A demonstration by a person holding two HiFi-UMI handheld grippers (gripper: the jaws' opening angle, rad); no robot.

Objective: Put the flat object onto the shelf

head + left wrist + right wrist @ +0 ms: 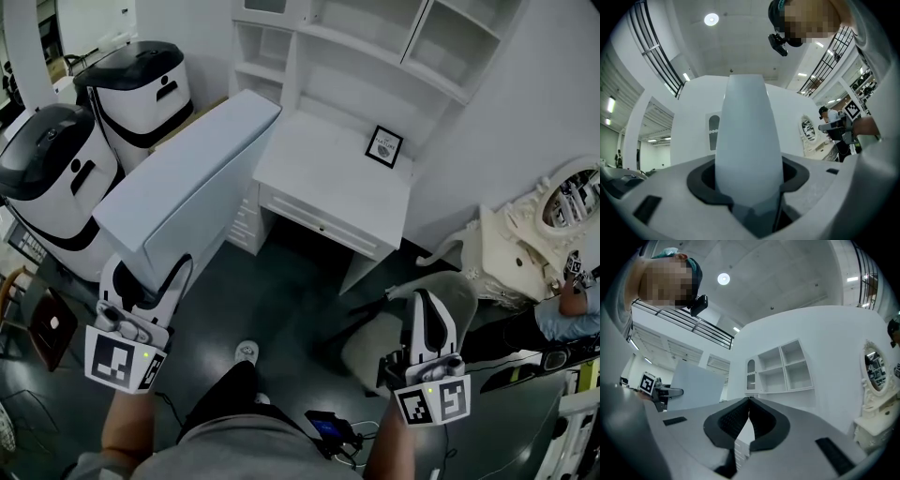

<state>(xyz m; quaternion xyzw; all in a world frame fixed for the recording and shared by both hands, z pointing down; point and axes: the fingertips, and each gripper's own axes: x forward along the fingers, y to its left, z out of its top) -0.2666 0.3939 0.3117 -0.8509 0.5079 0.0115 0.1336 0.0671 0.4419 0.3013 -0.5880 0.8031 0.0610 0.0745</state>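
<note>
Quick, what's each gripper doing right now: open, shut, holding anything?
left gripper: closed on the edge of the flat white panel.
right gripper: shut, nothing between its jaws.

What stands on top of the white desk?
A small framed picture stands on the desk, near its back. The held panel hides the desk's left edge.
</note>
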